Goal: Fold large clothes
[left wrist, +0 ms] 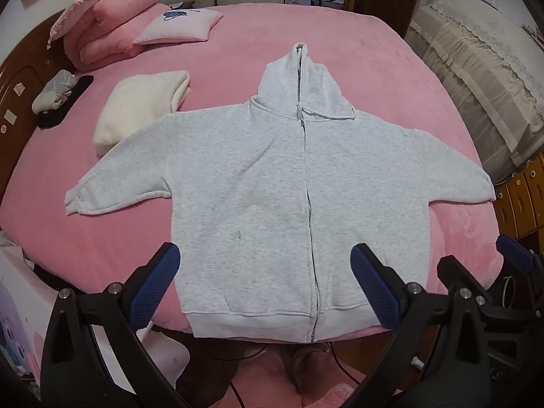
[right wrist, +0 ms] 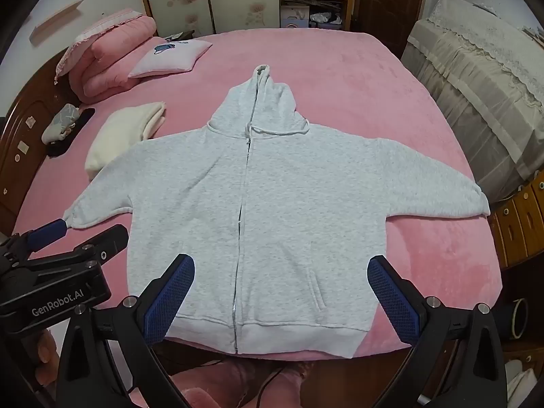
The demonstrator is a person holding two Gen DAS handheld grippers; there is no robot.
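I hold my left hand-held gripper above the near hem of the grey zip hoodie, its blue pads spread wide apart with nothing between them but air; the cloth shows below the gap and neither pad touches it. My right hand-held gripper hangs the same way over the near right part of the hoodie, jaws wide apart and empty. The hoodie lies flat and face up on the pink bed, zipped up the middle, hood pointing to the far side, both sleeves stretched out to left and right, and its hem at the near edge of the bed. The left sleeve's cuff lies on the bedcover, while the right cuff reaches the bed's right edge. A folded cream garment sits on the bed at the far left, partly under the hoodie's left shoulder. Farther off at the far left lie a folded pink quilt and a small pink pillow. A piece of furniture draped in a beige lace cover stands to the right of the bed.
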